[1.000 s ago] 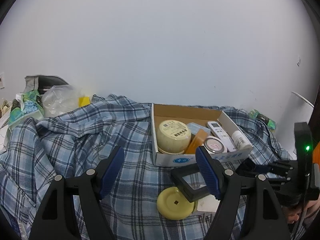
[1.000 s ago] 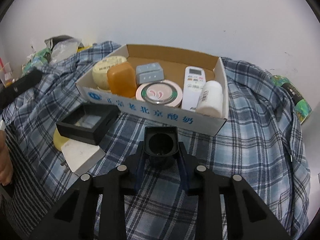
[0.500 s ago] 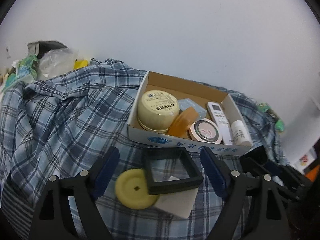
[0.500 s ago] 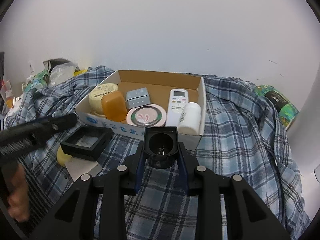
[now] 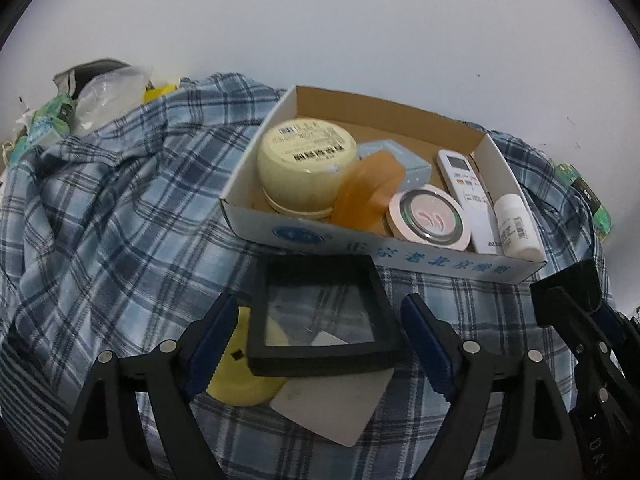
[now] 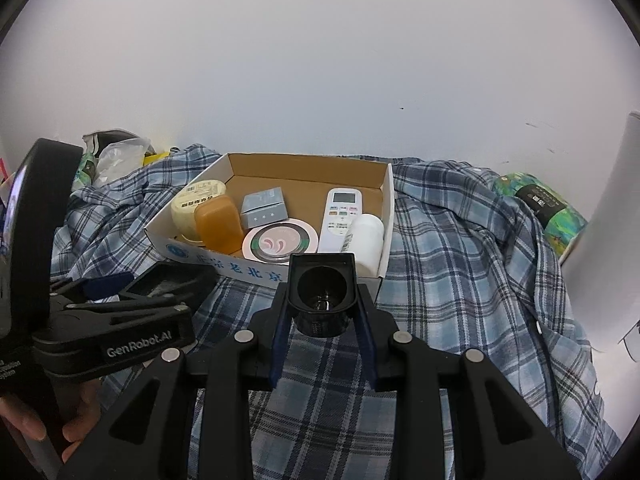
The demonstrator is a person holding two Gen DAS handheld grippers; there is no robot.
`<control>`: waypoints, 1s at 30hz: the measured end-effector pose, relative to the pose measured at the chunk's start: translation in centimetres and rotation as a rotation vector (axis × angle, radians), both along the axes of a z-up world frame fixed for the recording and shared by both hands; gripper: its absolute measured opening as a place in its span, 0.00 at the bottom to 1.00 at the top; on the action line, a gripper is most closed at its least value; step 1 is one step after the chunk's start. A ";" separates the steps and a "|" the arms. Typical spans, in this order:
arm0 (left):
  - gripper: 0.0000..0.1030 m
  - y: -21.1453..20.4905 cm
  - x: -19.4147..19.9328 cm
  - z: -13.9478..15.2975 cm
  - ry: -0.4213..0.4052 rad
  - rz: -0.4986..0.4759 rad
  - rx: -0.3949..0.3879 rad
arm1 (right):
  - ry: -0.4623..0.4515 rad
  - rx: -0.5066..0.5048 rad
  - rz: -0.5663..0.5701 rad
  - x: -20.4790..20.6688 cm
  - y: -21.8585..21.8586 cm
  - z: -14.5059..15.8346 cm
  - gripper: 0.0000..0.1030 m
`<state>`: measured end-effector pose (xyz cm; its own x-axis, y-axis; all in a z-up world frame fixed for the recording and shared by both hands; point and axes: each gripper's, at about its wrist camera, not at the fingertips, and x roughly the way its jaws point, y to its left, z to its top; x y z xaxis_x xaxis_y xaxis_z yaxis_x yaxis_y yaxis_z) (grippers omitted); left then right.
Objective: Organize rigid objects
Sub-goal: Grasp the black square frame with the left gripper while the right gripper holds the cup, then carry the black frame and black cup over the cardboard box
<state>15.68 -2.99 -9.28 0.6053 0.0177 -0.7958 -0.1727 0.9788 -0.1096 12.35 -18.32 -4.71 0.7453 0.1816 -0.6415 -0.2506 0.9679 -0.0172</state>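
Note:
My left gripper (image 5: pixel 320 340) is open, its fingers on either side of a black square frame case (image 5: pixel 320 316) that lies on a yellow round lid (image 5: pixel 240 376) and a white card (image 5: pixel 336 404). My right gripper (image 6: pixel 323 316) is shut on a black cup-shaped holder (image 6: pixel 322 296), held above the plaid cloth in front of the cardboard box (image 6: pixel 376 216). The box (image 5: pixel 400 256) holds a cream jar (image 5: pixel 306 168), an orange soap case (image 5: pixel 368 188), a round pink compact (image 5: pixel 428 216), a remote (image 5: pixel 468 188), a white bottle (image 5: pixel 516 224) and a grey box (image 6: pixel 264 208).
A blue plaid cloth (image 5: pixel 112 216) covers the surface. Plastic bags and clutter (image 5: pixel 100 92) lie at the far left by the white wall. A green packet (image 6: pixel 544 204) lies at the right. The left gripper's body (image 6: pixel 112 336) sits low left in the right wrist view.
My left gripper has moved forward and down, so the black frame case now lies between its fingers. My right gripper has lifted and pulled back a little with the black holder.

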 end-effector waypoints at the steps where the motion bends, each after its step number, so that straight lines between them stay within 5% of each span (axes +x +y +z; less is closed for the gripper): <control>1: 0.83 -0.2 0.0 -0.2 0.008 -0.004 -0.005 | 0.000 -0.001 0.001 0.0 0.0 0.0 0.28; 6: 0.83 0.1 0.5 -0.6 0.019 -0.019 -0.016 | 0.000 -0.001 -0.003 0.0 -0.1 0.0 0.28; 8: 0.72 0.0 0.5 -0.6 0.018 -0.037 0.007 | 0.002 -0.002 -0.004 0.1 -0.1 -0.1 0.28; 12: 0.70 0.4 0.0 0.0 -0.010 -0.081 0.001 | 0.007 -0.004 -0.008 0.2 -0.1 -0.2 0.28; 24: 0.70 3.6 -3.8 3.0 -0.162 -0.200 0.049 | 0.003 0.017 0.014 0.1 -0.1 -0.2 0.28; 30: 0.70 4.0 -6.8 4.3 -0.324 -0.299 0.029 | 0.006 0.017 0.007 0.2 0.0 -0.5 0.28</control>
